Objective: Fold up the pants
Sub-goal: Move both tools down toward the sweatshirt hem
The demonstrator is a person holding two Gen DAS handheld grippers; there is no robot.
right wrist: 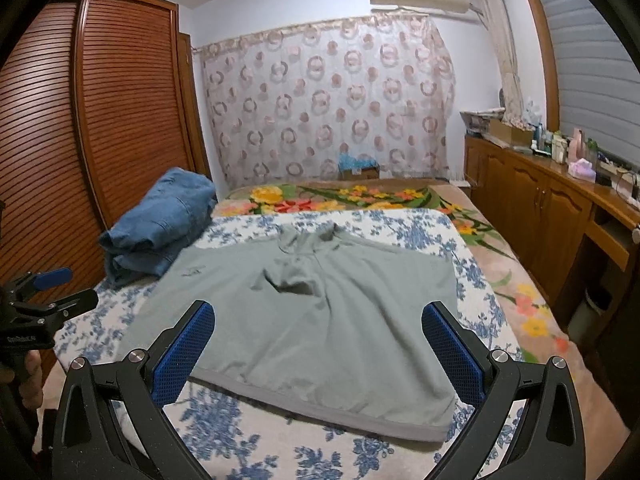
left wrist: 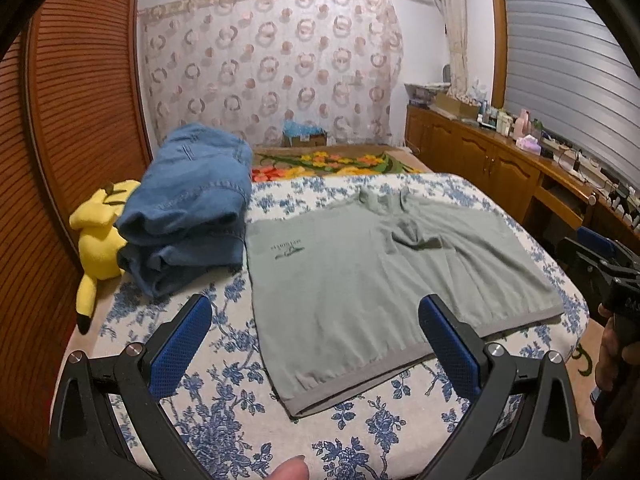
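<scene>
On the floral bedspread [left wrist: 224, 380] in the left wrist view: folded blue pants [left wrist: 192, 208] far left beside grey shirt [left wrist: 384, 272], left gripper [left wrist: 316, 344] jaws wide apart, empty. In the right wrist view: pants [right wrist: 160, 220] left of shirt [right wrist: 312, 312], right gripper [right wrist: 320, 348] likewise spread, empty.

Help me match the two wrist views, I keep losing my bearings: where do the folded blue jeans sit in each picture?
Left wrist: folded blue jeans left of centre, against the yellow plush toy, beside the grey-green shirt.
Right wrist: jeans at middle left, by the wardrobe; the toy is out of view.
Shared landmark: the shirt.
</scene>
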